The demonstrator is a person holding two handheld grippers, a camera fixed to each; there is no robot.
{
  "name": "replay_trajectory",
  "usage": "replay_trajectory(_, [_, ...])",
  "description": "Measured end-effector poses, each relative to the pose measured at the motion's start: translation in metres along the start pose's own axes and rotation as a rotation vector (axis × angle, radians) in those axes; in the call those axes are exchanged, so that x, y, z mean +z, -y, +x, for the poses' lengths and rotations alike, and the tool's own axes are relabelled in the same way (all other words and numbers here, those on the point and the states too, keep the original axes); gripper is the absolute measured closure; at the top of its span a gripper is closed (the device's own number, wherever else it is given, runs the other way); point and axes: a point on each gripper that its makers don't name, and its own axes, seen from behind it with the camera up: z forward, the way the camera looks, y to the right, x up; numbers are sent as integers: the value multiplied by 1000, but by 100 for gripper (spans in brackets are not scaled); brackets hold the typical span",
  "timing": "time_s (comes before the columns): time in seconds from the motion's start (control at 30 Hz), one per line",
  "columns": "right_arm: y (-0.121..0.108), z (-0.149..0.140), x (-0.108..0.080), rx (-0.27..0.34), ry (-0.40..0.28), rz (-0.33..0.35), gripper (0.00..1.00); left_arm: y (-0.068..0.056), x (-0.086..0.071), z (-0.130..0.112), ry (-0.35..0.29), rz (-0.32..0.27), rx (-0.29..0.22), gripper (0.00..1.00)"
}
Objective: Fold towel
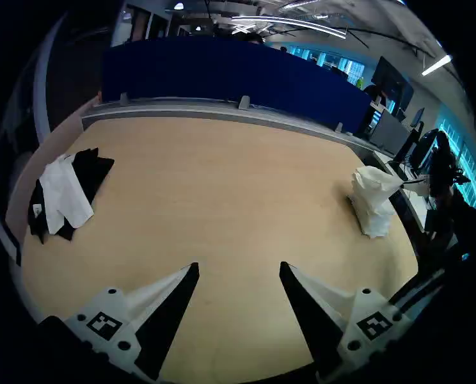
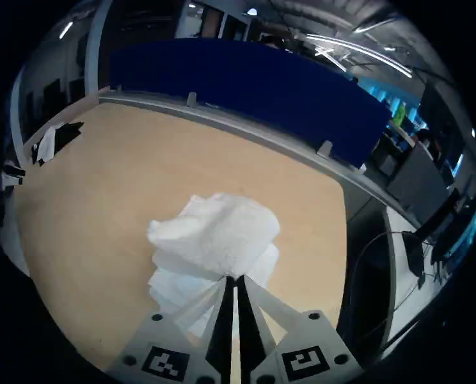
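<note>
A white towel (image 2: 215, 240) hangs bunched in front of my right gripper (image 2: 235, 280), whose fingers are shut on its near edge. Its lower folds rest on the wooden table (image 2: 110, 192). In the left gripper view the same towel (image 1: 372, 198) stands as a crumpled heap near the table's right edge, its top pulled up to the right. My left gripper (image 1: 238, 265) hovers open over the bare tabletop (image 1: 225, 185), well left of the towel, with nothing between its fingers.
A pile of black and white cloths (image 1: 65, 192) lies at the table's far left, also seen as cloths (image 2: 55, 142). A blue partition (image 1: 238, 77) runs along the back edge. Desks, monitors and a chair (image 1: 423, 147) stand beyond the right edge.
</note>
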Motion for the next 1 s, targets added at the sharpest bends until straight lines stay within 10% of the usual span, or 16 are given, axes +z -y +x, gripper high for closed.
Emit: replay_trajectory(1.0, [0,-93,45,227,129,-97,97,-1,-6,-8,7,12,11,7])
